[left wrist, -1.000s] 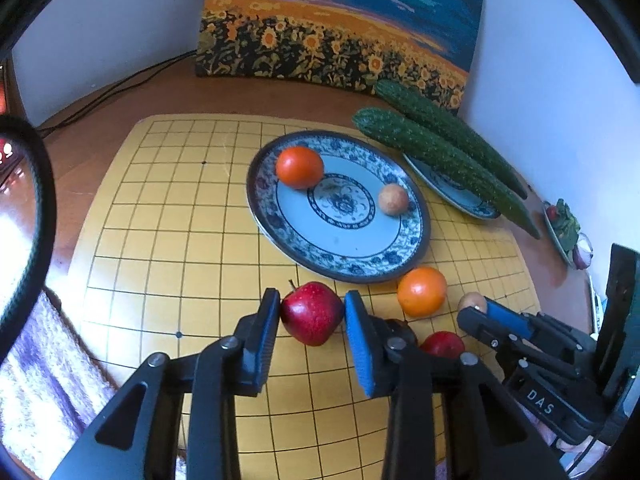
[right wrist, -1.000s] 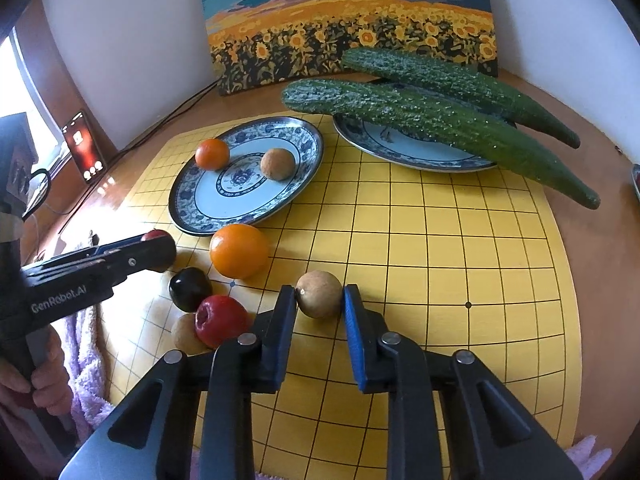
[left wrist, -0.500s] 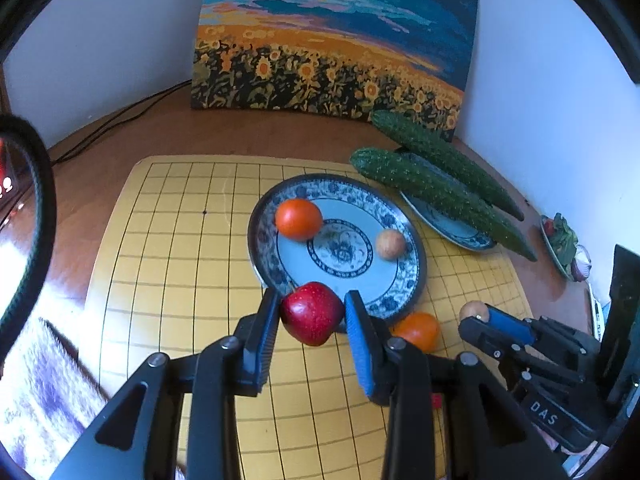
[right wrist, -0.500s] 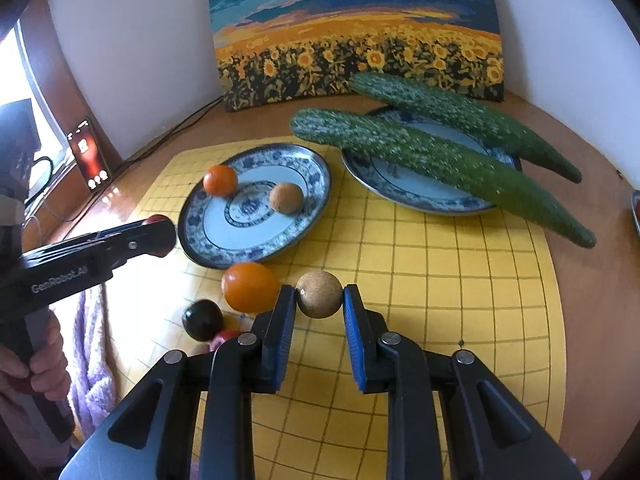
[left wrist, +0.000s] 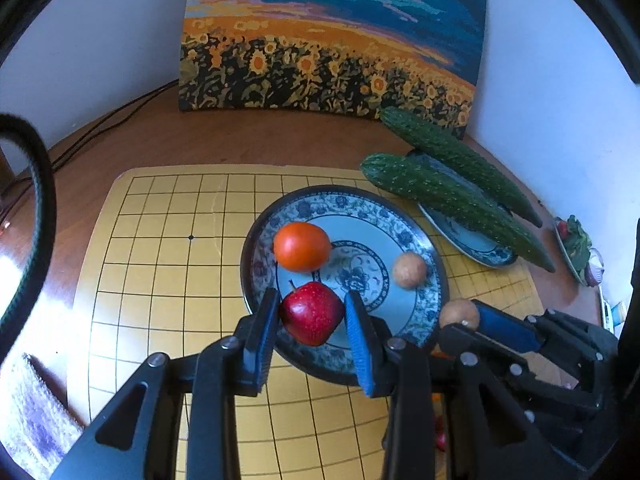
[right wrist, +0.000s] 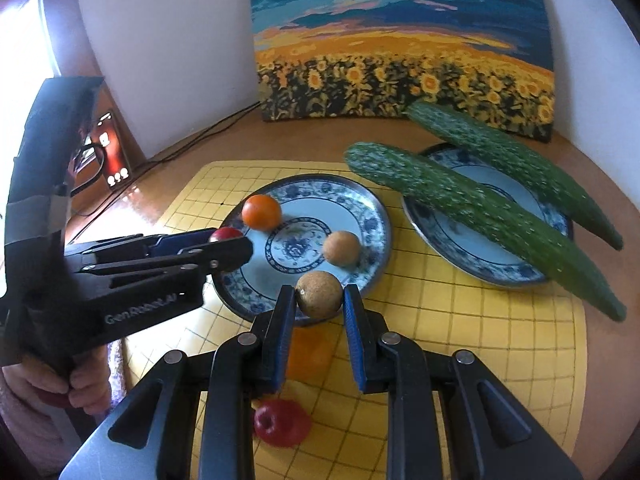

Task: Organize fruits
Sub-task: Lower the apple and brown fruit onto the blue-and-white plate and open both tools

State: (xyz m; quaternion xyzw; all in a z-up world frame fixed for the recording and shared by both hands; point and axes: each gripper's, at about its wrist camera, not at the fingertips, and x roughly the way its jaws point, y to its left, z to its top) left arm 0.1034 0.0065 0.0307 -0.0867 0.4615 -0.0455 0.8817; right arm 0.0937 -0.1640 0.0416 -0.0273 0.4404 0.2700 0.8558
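My left gripper [left wrist: 311, 314] is shut on a red apple [left wrist: 312, 312] and holds it above the near rim of the blue patterned plate [left wrist: 360, 204]. On that plate lie an orange [left wrist: 302, 246] and a small brown fruit [left wrist: 409, 270]. My right gripper [right wrist: 319, 298] is shut on a brown round fruit [right wrist: 319, 295], above the plate's near edge [right wrist: 376, 208]. The left gripper shows in the right wrist view [right wrist: 232, 242], the right gripper in the left wrist view [left wrist: 460, 314].
Another orange [right wrist: 310, 354] and a small red apple [right wrist: 282, 422] lie on the yellow grid mat [right wrist: 460, 332] under my right gripper. Two long cucumbers [right wrist: 472, 208] rest on a second plate [right wrist: 472, 248] at the right. A sunflower painting [left wrist: 332, 40] leans on the wall.
Both grippers have lifted their fruit off the mat and moved forward over the near rim of the patterned plate. The loose fruits on the mat now lie below and behind the fingers.
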